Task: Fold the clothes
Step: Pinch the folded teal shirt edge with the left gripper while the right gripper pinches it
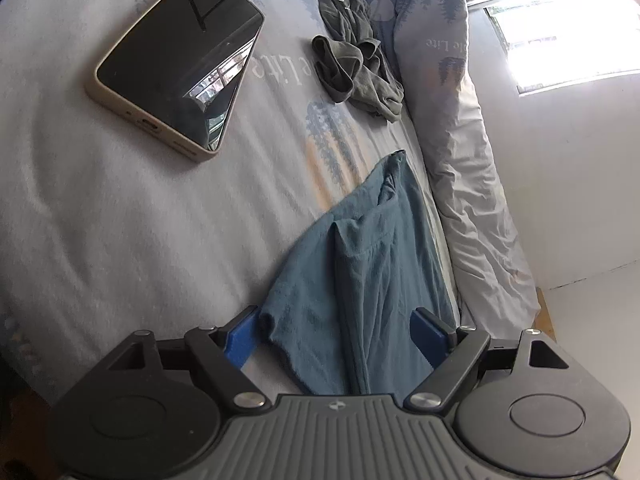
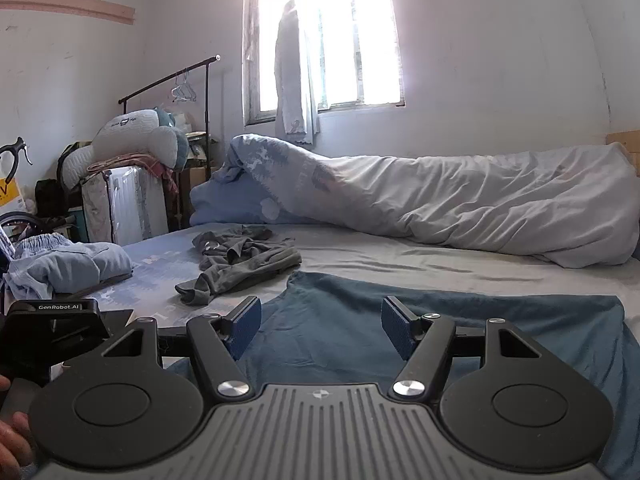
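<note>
Both grippers gape over the teal shirt (image 1: 360,280); only the left view shows a phone (image 1: 176,64).

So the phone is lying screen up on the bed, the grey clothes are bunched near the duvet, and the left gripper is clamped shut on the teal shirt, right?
Not quite. The left gripper is open, not clamped: in the left wrist view its blue pads stand apart on either side of the teal shirt. The phone does lie screen up, and the grey clothes are bunched beside the duvet.
</note>
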`<state>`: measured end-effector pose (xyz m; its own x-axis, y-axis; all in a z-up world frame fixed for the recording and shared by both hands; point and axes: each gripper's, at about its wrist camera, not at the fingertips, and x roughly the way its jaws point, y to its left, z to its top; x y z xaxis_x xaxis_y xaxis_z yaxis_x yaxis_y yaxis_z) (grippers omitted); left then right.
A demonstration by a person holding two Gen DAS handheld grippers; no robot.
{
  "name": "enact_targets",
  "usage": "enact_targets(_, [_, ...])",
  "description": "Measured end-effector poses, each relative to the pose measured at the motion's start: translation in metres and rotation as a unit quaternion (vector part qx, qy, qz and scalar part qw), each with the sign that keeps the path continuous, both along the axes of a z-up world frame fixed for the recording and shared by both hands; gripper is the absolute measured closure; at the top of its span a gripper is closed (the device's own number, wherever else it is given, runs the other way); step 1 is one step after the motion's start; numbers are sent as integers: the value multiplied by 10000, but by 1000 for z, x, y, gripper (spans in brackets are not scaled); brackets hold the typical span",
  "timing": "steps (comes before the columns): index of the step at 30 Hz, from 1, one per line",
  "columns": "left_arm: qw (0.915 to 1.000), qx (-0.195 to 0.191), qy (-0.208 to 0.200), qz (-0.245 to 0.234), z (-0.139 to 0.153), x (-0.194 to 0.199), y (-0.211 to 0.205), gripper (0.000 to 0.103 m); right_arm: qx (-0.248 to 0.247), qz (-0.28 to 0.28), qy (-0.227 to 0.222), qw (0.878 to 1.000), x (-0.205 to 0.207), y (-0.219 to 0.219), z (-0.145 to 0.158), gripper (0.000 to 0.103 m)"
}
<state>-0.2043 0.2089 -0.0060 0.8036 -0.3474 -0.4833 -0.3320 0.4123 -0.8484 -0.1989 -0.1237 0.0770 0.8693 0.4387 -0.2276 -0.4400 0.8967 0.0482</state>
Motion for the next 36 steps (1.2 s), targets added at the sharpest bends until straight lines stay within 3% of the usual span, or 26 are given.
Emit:
enact_targets(8, [10000,35,29,48,-2,2,-6,25,-79,61,-10,10000,0,8,-3,35])
enact_targets(10, [9999,54,40,110,-2,2,-4,37,-80,79,19,9999,0,10,-4,35])
enact_targets(12, [9997,-6,106,230,-5,-2,-1,58,-149,118,56,9998,0,13,-6,34])
enact_targets(15, [9992,-163,219,298,-10,-4,4,78,-258,212,115,9994,1,20,-9,32])
enact_targets(16, [9993,-147,220,271,-10,-4,5,80,-292,244,144,9992,1,22,-11,31])
enact_targets(18, [9995,-67,222,203,-9,-3,5,94,-389,292,203,9986,1,27,-14,31])
enact_targets(24, [9998,-4,175,134,-6,-4,6,100,-1038,648,209,9923,-8,57,-26,28])
enact_targets(28, [9999,25,94,39,-3,-5,7,100,-1797,1227,46,9760,-25,89,-40,28])
enact_targets(31, [9999,86,36,-59,-1,-4,8,101,-2455,1504,-256,9573,-41,114,-54,28])
enact_targets(36, [9999,81,29,-79,0,-6,11,101,-3353,1449,-754,9279,-48,151,-78,28])
